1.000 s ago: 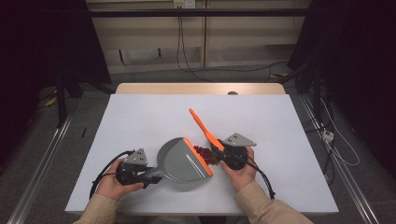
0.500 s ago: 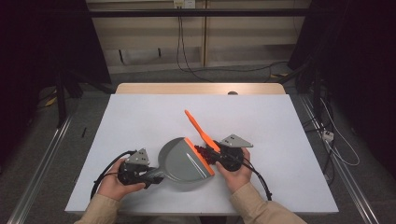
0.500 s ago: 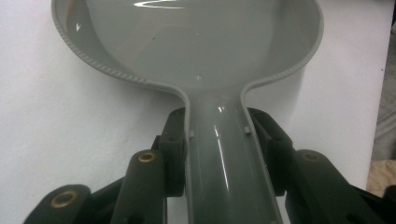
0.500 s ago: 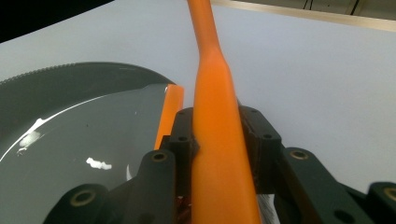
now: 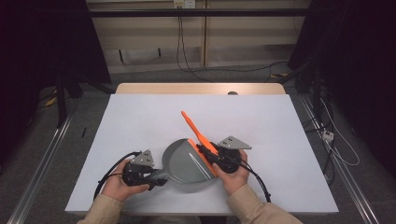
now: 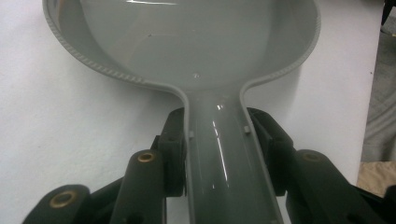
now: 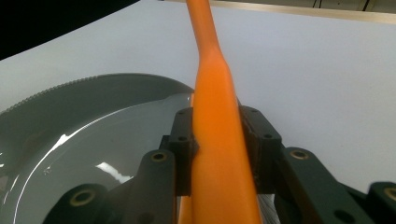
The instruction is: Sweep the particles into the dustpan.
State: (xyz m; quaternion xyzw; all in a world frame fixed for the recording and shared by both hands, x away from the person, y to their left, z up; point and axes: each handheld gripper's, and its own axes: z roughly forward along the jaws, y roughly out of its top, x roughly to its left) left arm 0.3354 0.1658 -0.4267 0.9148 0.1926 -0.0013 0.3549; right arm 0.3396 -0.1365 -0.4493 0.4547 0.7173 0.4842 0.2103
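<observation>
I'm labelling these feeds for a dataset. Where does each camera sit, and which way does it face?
High view: above the person's side, facing forward and down on the table; forearms and both hands show.
Left gripper view: on the left gripper, looking along the dustpan handle it grips.
Right gripper view: on the right gripper, looking along the brush handle.
Shared: all show the dustpan.

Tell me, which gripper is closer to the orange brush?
Right. The right gripper is clamped on the orange brush handle; the left gripper holds the grey dustpan handle, away from it.
</observation>
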